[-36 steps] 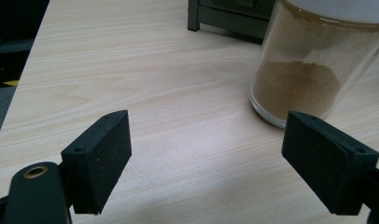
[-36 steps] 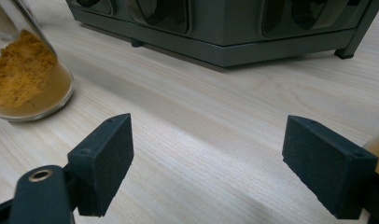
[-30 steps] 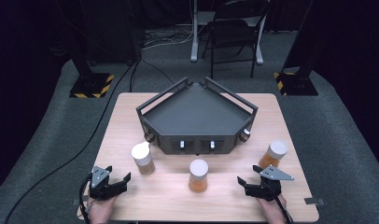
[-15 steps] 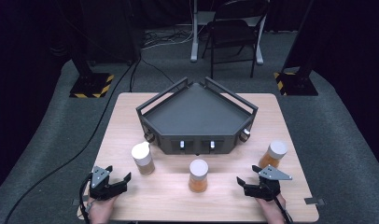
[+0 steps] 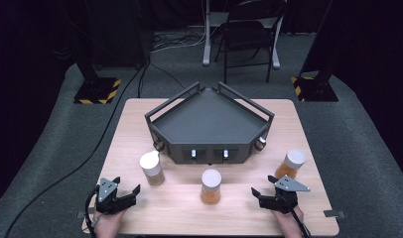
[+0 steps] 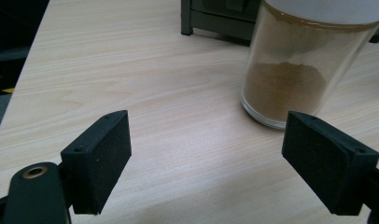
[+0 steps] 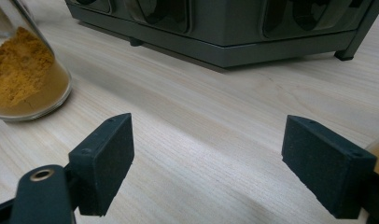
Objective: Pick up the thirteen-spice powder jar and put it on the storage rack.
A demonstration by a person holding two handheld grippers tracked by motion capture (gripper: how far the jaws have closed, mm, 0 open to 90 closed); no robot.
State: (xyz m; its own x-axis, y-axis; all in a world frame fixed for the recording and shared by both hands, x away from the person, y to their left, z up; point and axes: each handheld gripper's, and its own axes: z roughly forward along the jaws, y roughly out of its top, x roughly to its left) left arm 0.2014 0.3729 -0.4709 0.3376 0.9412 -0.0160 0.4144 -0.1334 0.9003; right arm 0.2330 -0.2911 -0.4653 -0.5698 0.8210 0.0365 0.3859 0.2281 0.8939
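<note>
Both grippers rest at the near edge of the worktop [image 5: 140,124], jaws wide apart, nothing held. Left gripper [image 5: 121,196] sits just near-left of the left jar [image 5: 152,168]; right gripper [image 5: 269,196] is near the right jar [image 5: 290,164]. Middle jar [image 5: 211,186] stands between them, rack [image 5: 209,124] beyond. Best approach: straddle the jar body squarely, below the lid, close gently.

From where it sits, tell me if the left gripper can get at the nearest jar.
Probably yes: the left gripper is open, and bare table lies between it and the left jar, slightly right of its jaws.
</note>
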